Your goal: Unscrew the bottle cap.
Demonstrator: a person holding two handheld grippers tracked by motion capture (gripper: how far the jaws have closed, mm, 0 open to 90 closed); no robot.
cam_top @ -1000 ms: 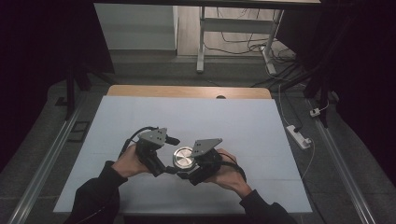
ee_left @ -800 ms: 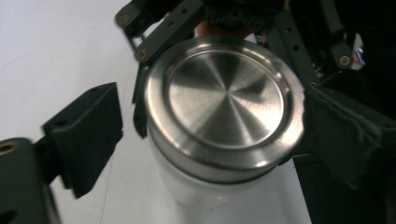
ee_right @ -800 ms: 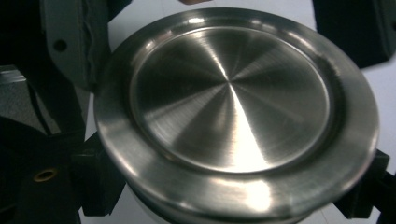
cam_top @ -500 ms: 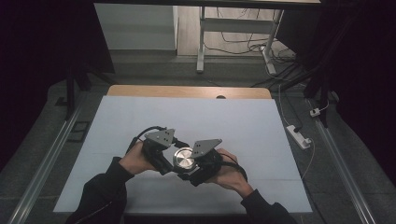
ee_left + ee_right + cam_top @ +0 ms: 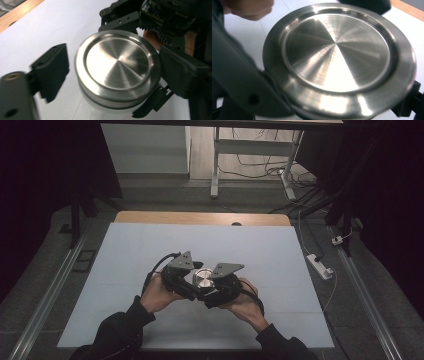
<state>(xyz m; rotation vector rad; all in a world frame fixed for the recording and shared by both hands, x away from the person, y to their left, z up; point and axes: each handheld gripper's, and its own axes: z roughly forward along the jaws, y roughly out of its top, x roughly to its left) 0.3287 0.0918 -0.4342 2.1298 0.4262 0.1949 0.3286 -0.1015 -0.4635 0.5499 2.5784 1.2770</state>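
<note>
Toward the near edge of the white tabletop (image 5: 125, 250), about midway along it, the person's two hands held the grippers close together around a round steel lid (image 5: 203, 279) with a recessed, brushed top. The right gripper (image 5: 220, 287) pressed in from the right; in its own view the lid (image 5: 339, 60) sat close against its jaws, dark jaw parts at both sides, though whether they clamped it could not be told. The left gripper (image 5: 182, 277) stood with jaws wide apart, one pad clear of the lid's (image 5: 117, 67) rim. Past the far edge, a power strip (image 5: 320, 266) lay on the floor.
</note>
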